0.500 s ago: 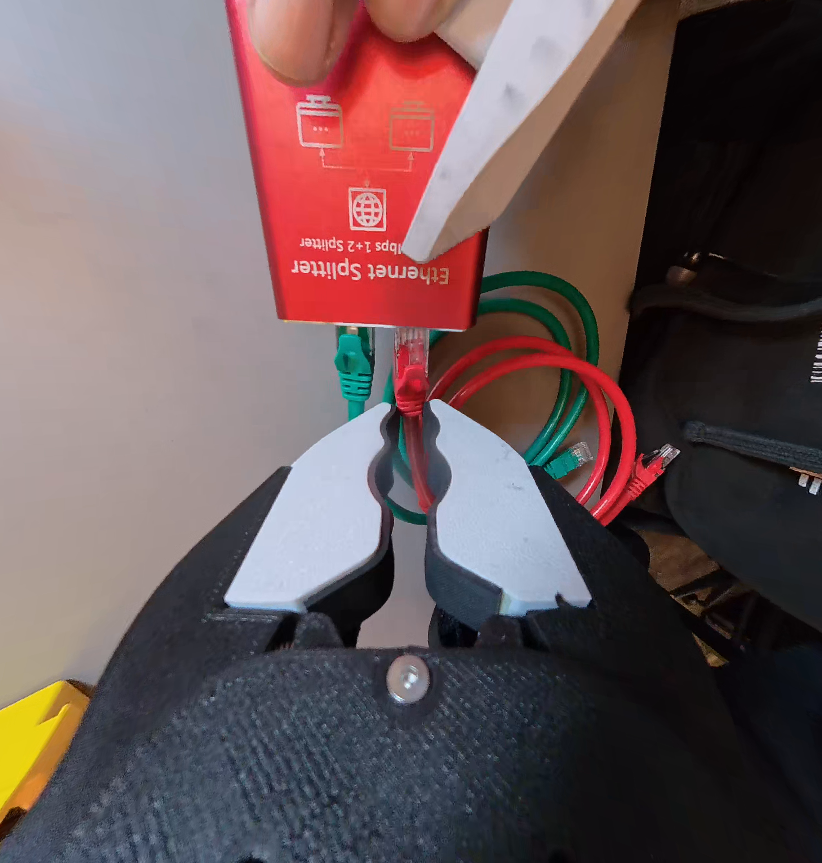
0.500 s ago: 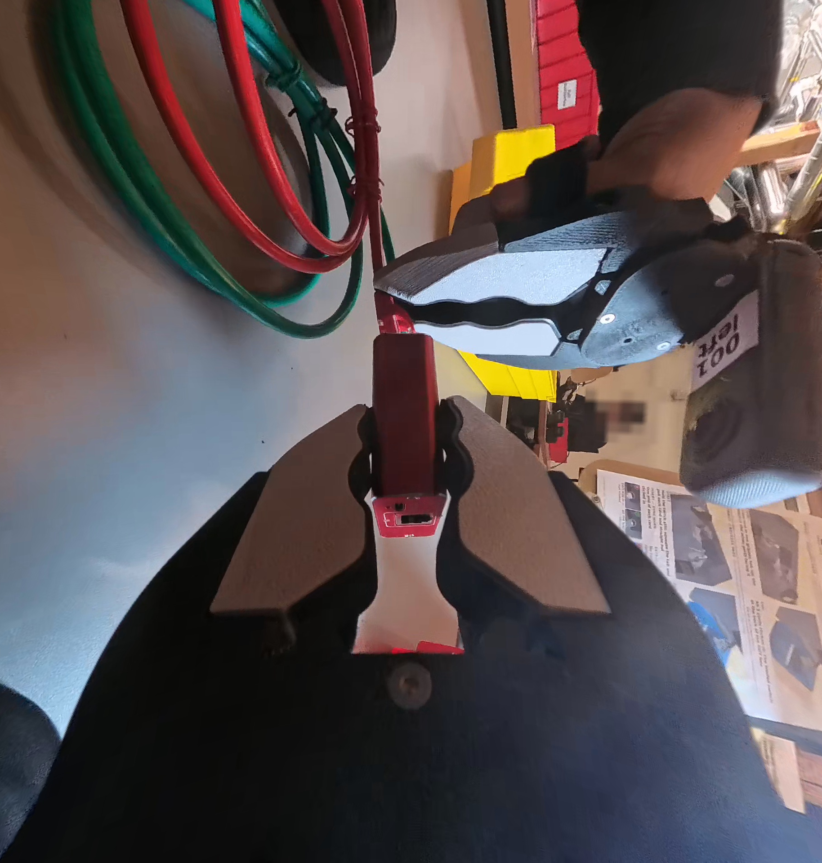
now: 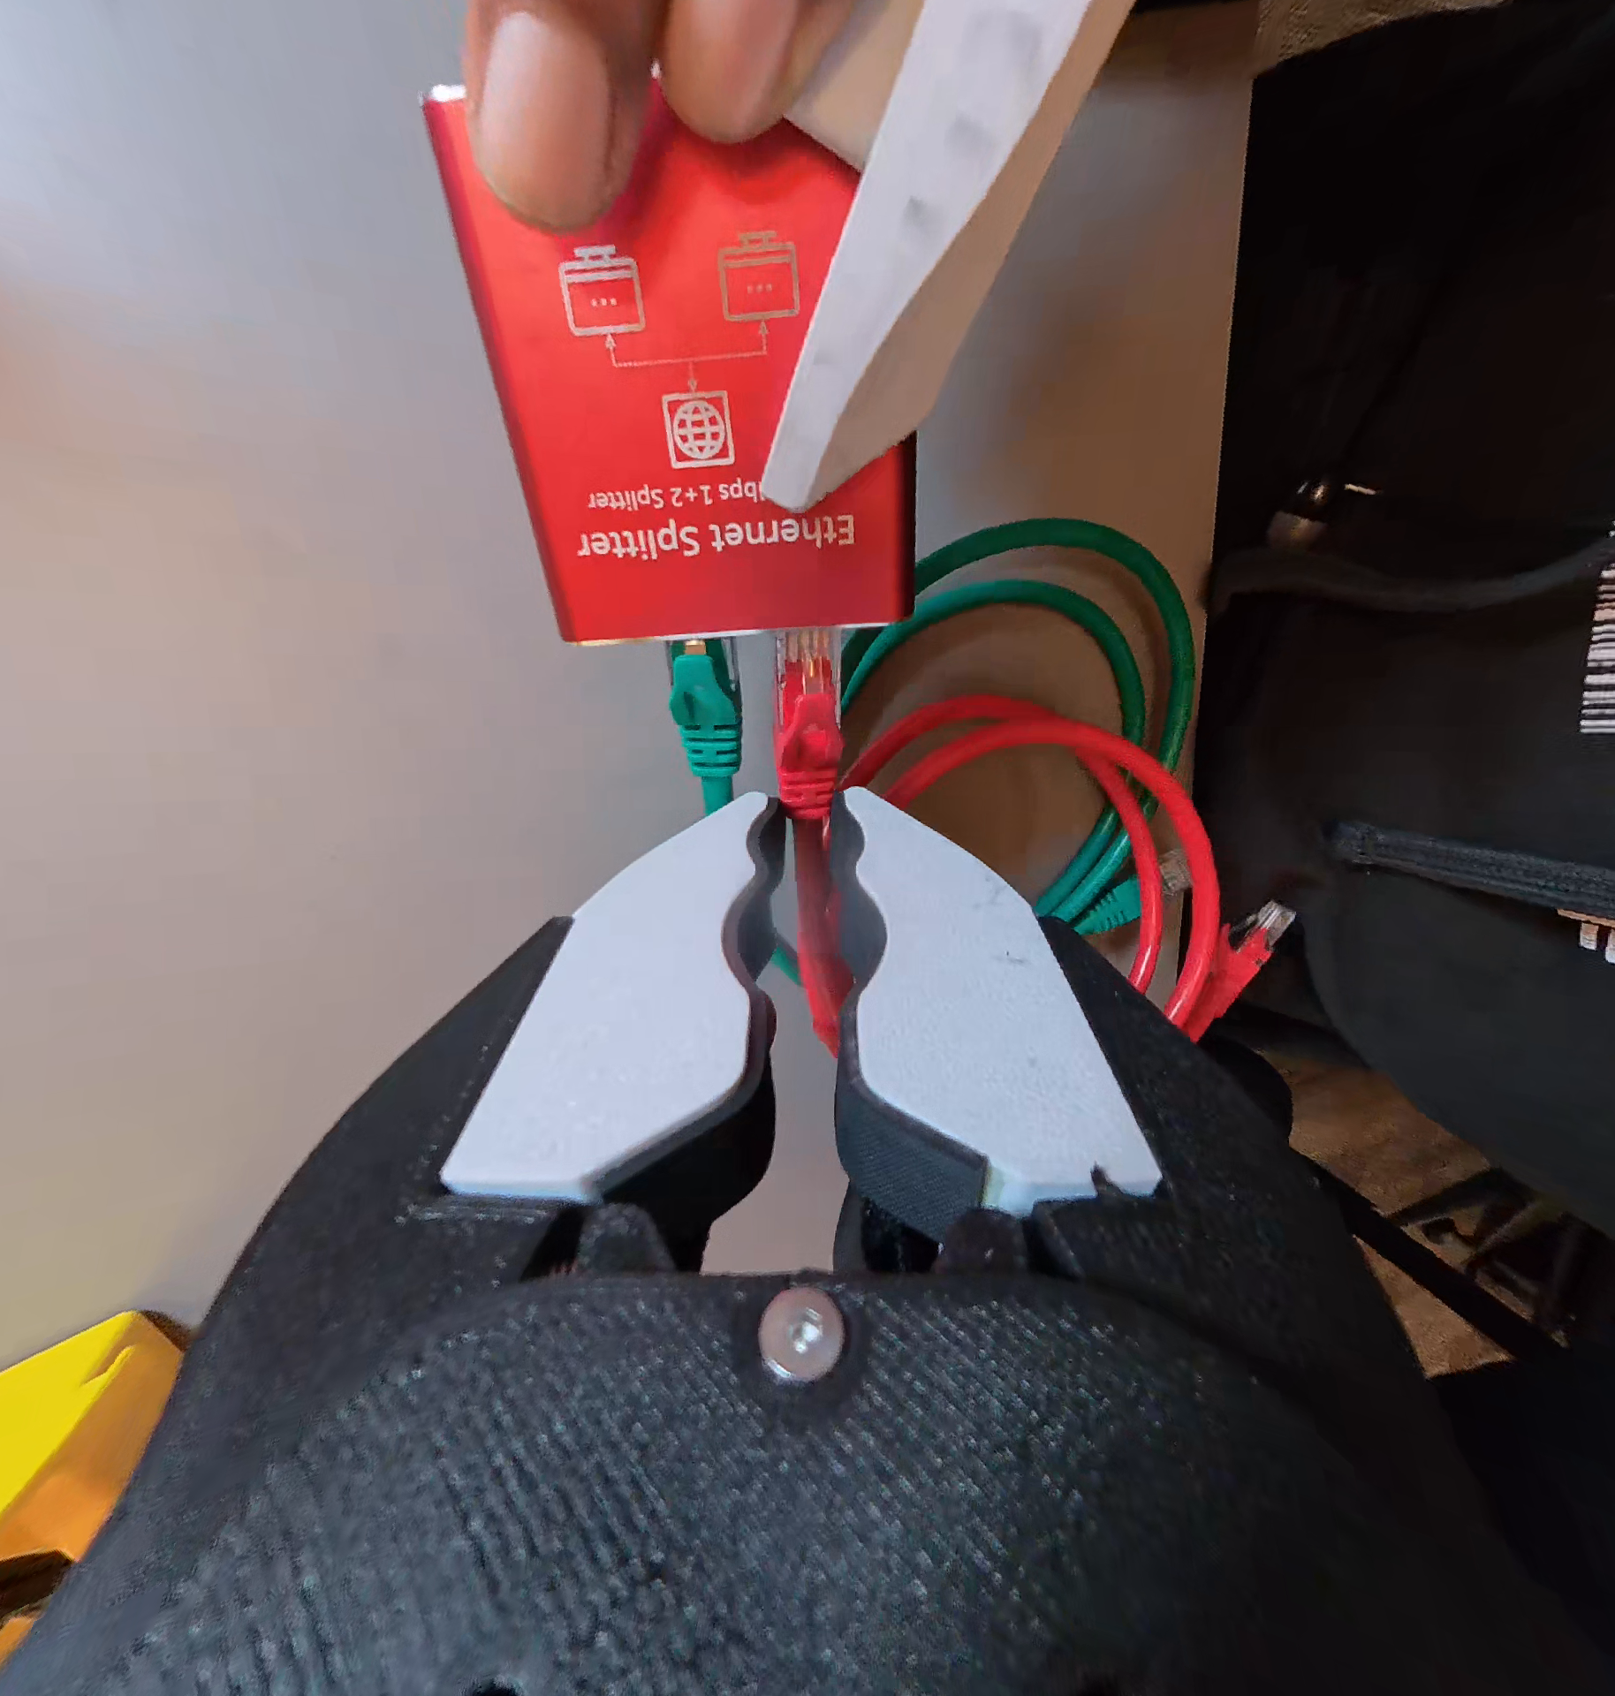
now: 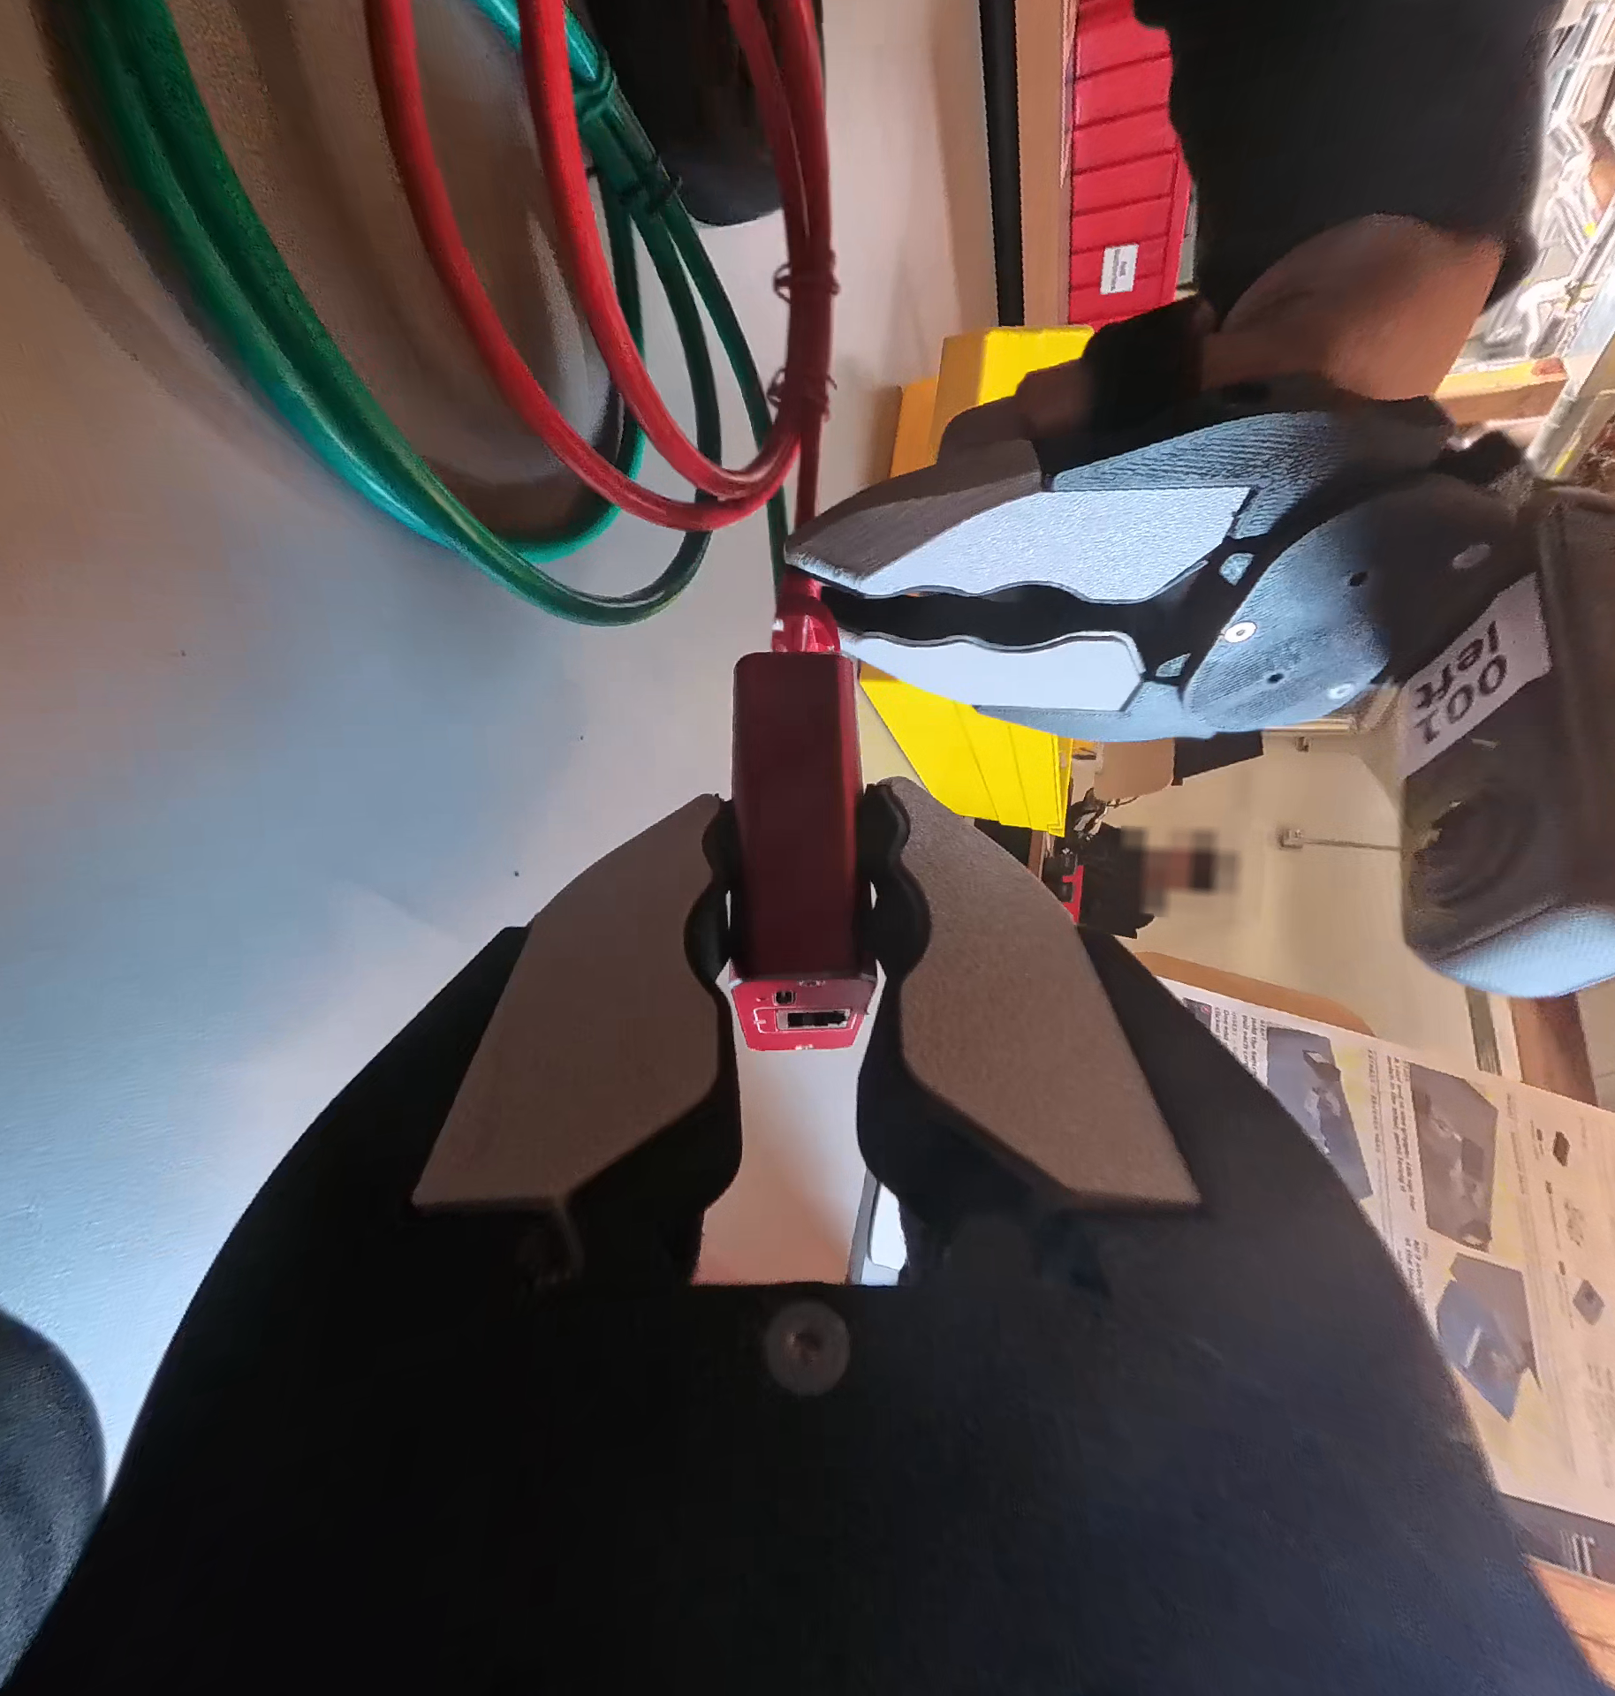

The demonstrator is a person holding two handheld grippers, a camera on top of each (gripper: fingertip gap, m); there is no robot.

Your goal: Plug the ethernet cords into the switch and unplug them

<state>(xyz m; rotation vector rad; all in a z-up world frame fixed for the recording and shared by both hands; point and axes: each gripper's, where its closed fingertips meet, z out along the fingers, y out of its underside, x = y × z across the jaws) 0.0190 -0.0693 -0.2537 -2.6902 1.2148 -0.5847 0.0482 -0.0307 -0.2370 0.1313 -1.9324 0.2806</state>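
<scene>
Left wrist view, near to far. Item one: left gripper (image 3: 802, 808), grey-faced black fingers, closed to a narrow gap on the red round-jacketed ethernet cord (image 3: 818, 927) just behind its moulded plug boot, centre frame. Item two: red plug (image 3: 806, 725), its clear tip showing below the port, so whether it is seated cannot be told. Item three: green ethernet plug (image 3: 705, 711), in the neighbouring port to its left. Item four: red anodised metal switch box (image 3: 684, 413), upper centre, pinned by a person's fingertips (image 3: 547, 119). Item five: loose red and green cord loops (image 3: 1143, 734), right of centre, spare ends hanging free.

Right wrist view. Right gripper (image 4: 799, 826), brown-faced fingers, clamped across the switch's narrow sides, centre frame; left gripper beyond, upper right.

Handling, judged: switch light, rigid, smooth-skinned, likely to slip unless squeezed on flat faces. Cords limp, springy. Plug latch thin, brittle; grip the boot, never the cable alone.
</scene>
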